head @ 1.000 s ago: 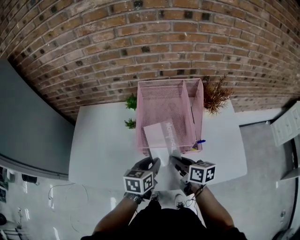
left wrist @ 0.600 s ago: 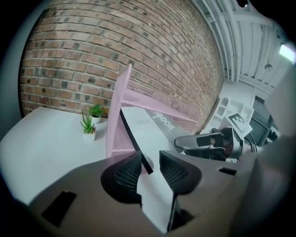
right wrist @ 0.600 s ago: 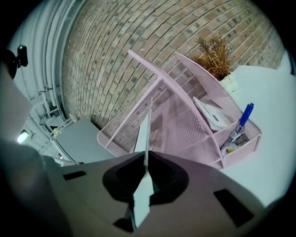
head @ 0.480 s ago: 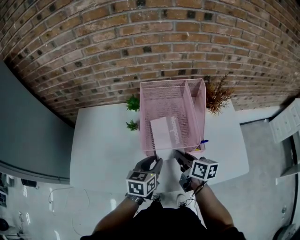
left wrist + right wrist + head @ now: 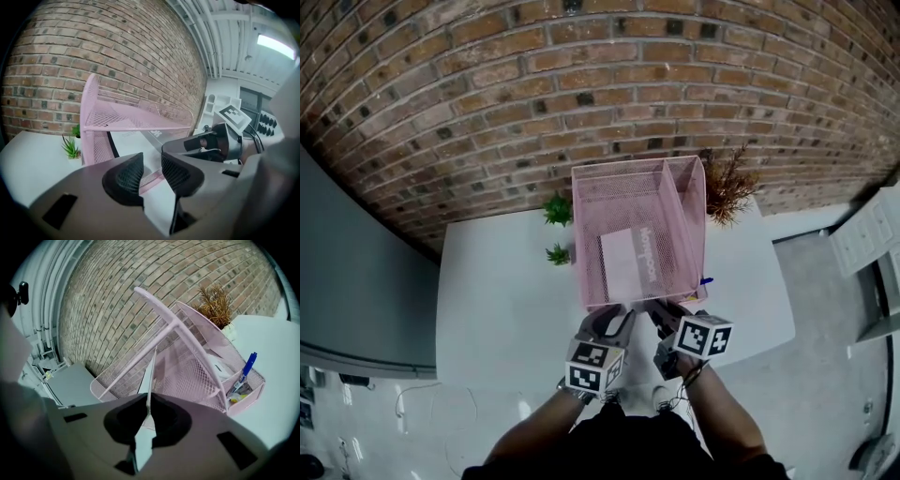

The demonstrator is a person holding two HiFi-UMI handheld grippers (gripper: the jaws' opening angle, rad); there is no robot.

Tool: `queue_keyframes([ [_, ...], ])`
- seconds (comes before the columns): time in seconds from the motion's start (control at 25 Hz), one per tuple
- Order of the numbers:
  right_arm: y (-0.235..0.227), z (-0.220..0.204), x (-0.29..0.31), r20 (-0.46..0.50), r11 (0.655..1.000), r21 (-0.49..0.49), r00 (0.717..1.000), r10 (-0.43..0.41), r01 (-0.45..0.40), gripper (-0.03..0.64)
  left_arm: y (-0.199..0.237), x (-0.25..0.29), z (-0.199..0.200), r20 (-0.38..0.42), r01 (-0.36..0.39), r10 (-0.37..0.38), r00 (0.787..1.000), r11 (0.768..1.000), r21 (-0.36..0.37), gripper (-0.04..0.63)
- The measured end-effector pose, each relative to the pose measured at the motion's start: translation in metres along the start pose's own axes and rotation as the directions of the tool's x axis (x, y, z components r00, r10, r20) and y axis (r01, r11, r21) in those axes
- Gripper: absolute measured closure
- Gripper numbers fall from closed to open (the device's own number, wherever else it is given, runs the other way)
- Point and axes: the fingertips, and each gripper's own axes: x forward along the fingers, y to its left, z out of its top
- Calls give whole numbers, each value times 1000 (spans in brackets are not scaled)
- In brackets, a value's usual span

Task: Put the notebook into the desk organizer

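Notebook lies mostly inside the pink desk organizer on the worktop. Right gripper fingers are clenched on its near edge, likely to steer it in. Left gripper fingers are released and empty by the front rim; contact unclear.

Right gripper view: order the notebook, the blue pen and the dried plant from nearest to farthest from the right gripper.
1. notebook, clamped edge-on between the jaws.
2. blue pen, to the right, in a small pocket of the organizer.
3. dried plant, upper right, behind the organizer.
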Motion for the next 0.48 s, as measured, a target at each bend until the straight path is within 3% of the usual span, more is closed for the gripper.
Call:
queue_keyframes([
  [0.48,4,6,11,-23,998,-68,1000,-15,13,586,9,20,-7,-35,-30,31,999,999,46,476],
])
